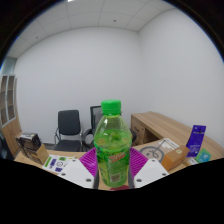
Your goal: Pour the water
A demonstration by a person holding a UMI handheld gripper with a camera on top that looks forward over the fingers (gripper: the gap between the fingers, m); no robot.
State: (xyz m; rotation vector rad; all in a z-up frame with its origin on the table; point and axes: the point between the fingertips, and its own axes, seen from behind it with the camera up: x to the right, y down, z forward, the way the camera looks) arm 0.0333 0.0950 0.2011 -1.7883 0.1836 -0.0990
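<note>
A green plastic bottle (112, 140) with a green cap and a red-and-green label stands upright between the fingers. My gripper (112, 170) is shut on the bottle, both purple pads (89, 161) pressing its sides at label height. The bottle is lifted above the desk (55, 168), its base hidden low between the fingers. No cup or other vessel for the water shows in this view.
A black office chair (68, 128) stands by the back wall. A wooden cabinet (160, 127) is to the right, with a purple box (196, 140) and small items on the desk nearby. Boxes (32, 148) and papers lie to the left.
</note>
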